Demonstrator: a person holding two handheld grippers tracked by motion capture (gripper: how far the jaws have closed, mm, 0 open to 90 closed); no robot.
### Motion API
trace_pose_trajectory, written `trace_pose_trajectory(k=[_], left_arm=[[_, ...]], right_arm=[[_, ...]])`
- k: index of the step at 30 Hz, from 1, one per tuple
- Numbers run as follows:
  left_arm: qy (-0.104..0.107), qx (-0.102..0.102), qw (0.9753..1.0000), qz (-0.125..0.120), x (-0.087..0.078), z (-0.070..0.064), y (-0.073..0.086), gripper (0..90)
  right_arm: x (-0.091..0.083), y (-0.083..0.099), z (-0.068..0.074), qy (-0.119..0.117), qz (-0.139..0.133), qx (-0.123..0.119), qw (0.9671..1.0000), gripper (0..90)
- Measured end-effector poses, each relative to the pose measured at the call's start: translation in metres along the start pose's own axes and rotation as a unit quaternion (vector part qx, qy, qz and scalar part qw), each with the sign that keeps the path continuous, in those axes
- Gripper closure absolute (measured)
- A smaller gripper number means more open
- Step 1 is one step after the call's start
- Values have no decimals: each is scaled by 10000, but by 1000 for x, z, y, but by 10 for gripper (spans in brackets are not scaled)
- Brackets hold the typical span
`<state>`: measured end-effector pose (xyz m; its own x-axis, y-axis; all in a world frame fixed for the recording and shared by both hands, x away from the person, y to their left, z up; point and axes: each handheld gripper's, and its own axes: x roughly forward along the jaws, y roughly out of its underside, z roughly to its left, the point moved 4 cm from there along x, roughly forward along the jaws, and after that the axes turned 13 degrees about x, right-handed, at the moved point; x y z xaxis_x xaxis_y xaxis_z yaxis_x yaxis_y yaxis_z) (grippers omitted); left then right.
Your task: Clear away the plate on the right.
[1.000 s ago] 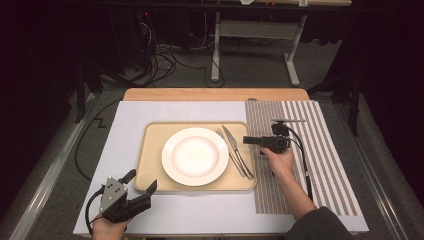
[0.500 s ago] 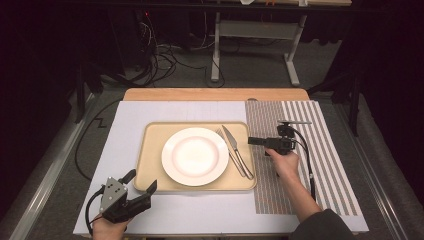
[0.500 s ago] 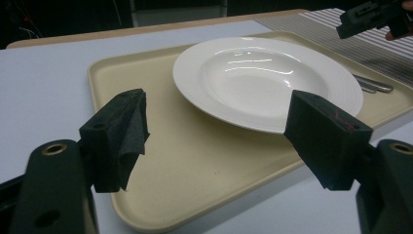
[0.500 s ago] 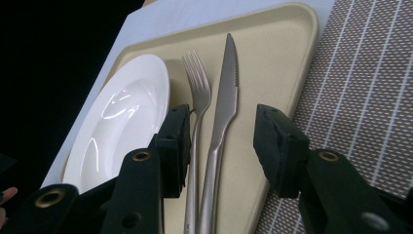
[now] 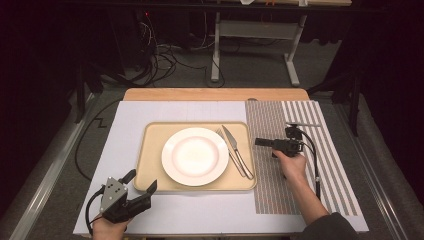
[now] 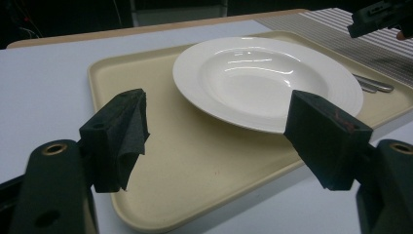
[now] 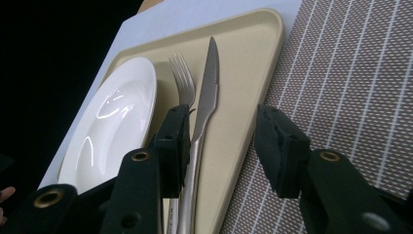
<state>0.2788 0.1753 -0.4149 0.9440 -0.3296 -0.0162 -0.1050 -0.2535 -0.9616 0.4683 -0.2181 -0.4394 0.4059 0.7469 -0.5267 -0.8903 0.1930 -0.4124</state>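
Hovering right gripper [image 5: 262, 142] at tray [image 5: 150, 165] edge beside knife [image 5: 235, 150], jaws apart, empty; left gripper [image 5: 140, 183] wide open, empty; striped mat [image 5: 300, 185] clear.

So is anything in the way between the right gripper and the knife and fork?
Nothing visible. The right gripper hovers open over the striped placemat, just beside the tray, with the knife and fork lying uncovered ahead of its jaws.
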Motion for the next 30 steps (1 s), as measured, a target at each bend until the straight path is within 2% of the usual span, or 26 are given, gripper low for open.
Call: trace_pose_trajectory(k=[30], left_arm=[[-26, -1, 10000, 13, 0, 1, 0, 246]], right_arm=[[-26, 0, -15, 13, -173, 33, 9998, 566]])
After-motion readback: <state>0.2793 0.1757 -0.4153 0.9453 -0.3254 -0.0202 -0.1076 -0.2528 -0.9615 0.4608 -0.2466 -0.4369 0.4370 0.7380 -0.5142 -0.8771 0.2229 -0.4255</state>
